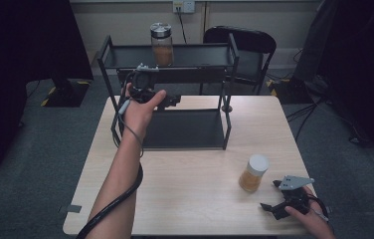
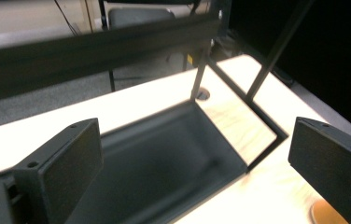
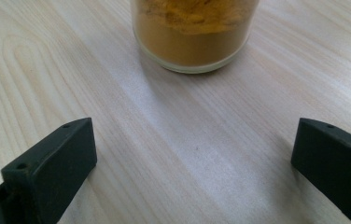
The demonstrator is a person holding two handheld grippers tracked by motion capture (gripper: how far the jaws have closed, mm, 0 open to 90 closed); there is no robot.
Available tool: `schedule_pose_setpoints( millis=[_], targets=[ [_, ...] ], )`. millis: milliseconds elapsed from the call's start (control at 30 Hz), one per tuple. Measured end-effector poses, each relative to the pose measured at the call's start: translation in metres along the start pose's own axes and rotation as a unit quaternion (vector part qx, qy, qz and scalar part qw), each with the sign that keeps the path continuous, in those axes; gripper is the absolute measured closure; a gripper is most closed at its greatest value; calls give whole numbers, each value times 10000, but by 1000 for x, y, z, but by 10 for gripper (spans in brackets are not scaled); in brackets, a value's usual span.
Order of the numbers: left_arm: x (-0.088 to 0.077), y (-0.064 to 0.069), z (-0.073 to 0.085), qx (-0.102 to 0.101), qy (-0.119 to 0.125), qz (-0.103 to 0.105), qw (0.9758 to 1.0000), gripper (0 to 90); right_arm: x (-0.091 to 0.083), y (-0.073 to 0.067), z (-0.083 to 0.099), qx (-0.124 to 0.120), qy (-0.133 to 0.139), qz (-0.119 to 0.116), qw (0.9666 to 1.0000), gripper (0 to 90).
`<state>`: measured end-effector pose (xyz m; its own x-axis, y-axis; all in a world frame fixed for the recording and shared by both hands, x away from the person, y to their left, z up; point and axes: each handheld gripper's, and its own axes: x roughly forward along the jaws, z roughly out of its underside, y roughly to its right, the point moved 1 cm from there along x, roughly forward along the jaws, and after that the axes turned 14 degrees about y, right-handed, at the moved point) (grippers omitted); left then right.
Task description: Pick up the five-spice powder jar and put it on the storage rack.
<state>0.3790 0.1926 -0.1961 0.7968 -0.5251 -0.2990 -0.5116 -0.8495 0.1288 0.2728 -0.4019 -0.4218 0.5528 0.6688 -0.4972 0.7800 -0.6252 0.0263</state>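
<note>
A glass jar (image 1: 253, 173) of orange powder with a white lid stands on the table's right front. My right gripper (image 1: 270, 195) sits just to its right near the front edge, open. In the right gripper view the jar (image 3: 194, 32) stands a short way ahead of the spread jaws of that gripper (image 3: 194, 144), untouched. My left gripper (image 1: 172, 100) hovers at the left end of the black two-tier rack (image 1: 225, 119), open and empty. In the left gripper view this gripper (image 2: 192, 149) looks down on the bare lower tray (image 2: 164, 163). A second jar (image 1: 161, 44), silver-lidded, stands on the top shelf.
The wooden table (image 1: 195, 199) has free room at its front left and middle. The rack's posts (image 1: 229, 99) and top shelf edge (image 2: 94, 46) frame the lower tray. A black chair (image 1: 247, 42) stands behind the table, and cables lie on the floor to the right.
</note>
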Motion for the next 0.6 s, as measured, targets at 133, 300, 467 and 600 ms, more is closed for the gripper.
schedule_pose_setpoints(
  millis=[133,300,467,600],
  targets=[
    [1,-2,12,-16,6,58,10000,26,0,0,0,-1,2,10,10000,0],
    [0,-5,29,-86,72,100,9999,28,0,-1,0,6,8,15,10000,0],
    [1,-10,51,-206,70,112,9997,35,0,-1,0,5,8,16,10000,0],
    [3,-10,66,-287,4,69,9996,35,0,-1,0,6,9,16,10000,0]
  ],
)
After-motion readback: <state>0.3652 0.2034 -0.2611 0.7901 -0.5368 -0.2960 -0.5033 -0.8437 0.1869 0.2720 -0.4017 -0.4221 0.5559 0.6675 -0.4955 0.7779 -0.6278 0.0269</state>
